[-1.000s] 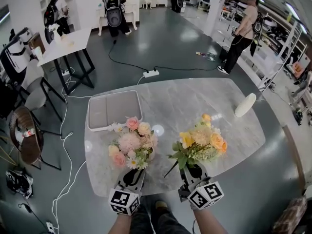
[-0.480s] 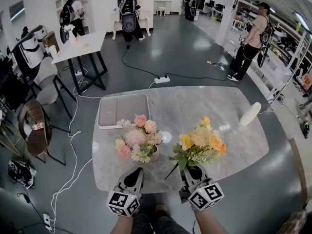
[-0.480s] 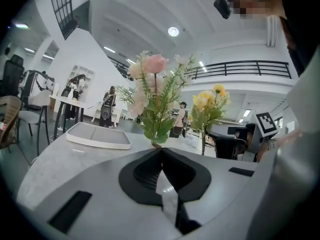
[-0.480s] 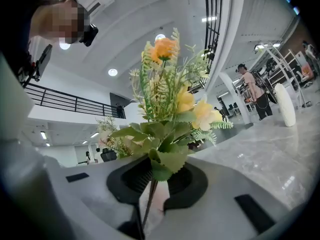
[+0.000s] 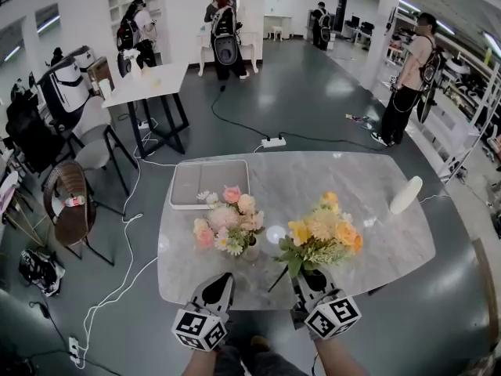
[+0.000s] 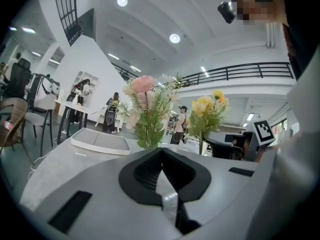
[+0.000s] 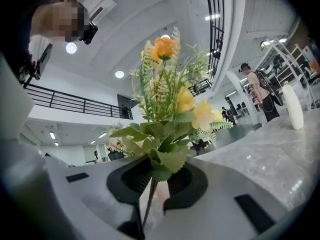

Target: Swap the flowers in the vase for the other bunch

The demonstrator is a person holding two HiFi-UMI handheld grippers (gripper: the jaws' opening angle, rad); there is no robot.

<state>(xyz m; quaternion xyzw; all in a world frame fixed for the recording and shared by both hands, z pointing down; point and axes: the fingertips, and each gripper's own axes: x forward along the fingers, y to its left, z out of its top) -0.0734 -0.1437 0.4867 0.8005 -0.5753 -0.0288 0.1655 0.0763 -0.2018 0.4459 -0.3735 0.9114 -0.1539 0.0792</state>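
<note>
- The right gripper (image 5: 313, 279) is clamped on the thin stems of the yellow and orange bunch (image 5: 322, 232), low down, with the heads well above the jaws. That top-heavy hold could let the bunch swivel or slide, I judge, if the hand tilts or jolts.
- The left gripper (image 5: 217, 283) has its jaws pressed together with nothing between them. It hangs just short of the vase (image 5: 252, 249) and would have to spread its jaws before it could take anything.
- The pink bunch (image 5: 227, 224) stands in the vase near the middle of the table (image 5: 368, 210), just beside the yellow bunch. While it fills the vase the other bunch has no way in — forcing it could crush blooms.
- With one gripper busy, nothing steadies the vase; drawing the pink stems out at a slant could drag or topple it, since it looks small and light.
- The two bunches sit close enough for leaves to snag as either moves.
- Count — two bunches, one vase, two grippers, one tray (image 5: 210, 182), and one white oblong object (image 5: 406, 195) at the table's far right.
</note>
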